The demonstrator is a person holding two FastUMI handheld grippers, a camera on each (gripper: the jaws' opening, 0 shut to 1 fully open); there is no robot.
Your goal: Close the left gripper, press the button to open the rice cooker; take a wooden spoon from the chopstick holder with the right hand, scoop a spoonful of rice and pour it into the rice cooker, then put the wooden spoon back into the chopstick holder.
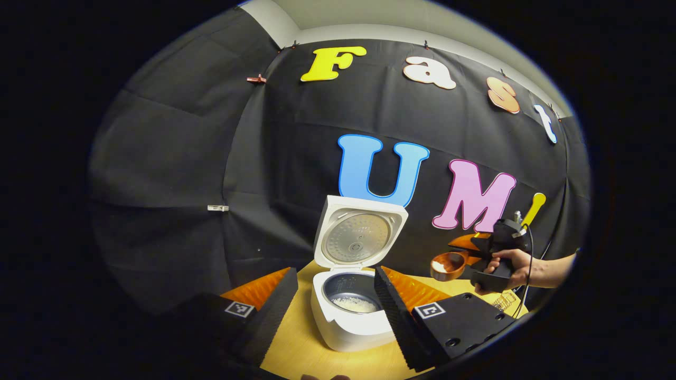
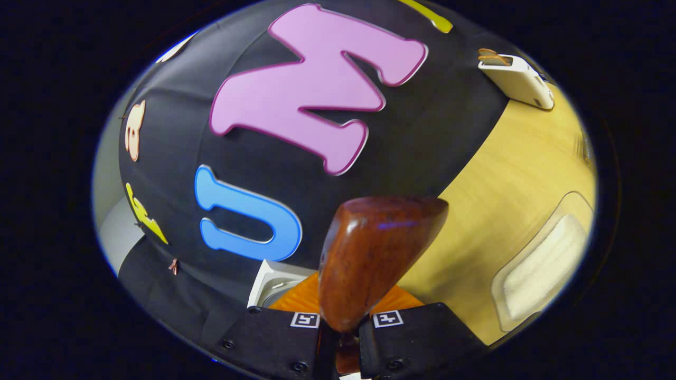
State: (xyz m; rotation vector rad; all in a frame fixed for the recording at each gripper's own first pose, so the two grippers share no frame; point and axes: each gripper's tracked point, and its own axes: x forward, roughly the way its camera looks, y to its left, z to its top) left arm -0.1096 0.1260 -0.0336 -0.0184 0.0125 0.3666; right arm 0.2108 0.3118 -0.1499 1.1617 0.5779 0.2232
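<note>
We see the rice cooker (image 1: 351,311) on the wooden table (image 1: 301,348) with its lid (image 1: 359,235) standing up, and some rice already lies in the pot, so the button press looks done. Our left gripper (image 1: 335,311) hangs in front of the cooker with its fingers spread apart, holding nothing, probably kept back to leave room. Off to the side our right gripper (image 1: 478,258), held in a hand (image 1: 515,266), pinches the handle of the wooden spoon (image 1: 448,265) with both fingers pressed on it. The bowl seems to carry rice and is kept about level, likely so nothing spills before reaching the pot. The white holder (image 2: 520,80) stands at the table's far edge.
</note>
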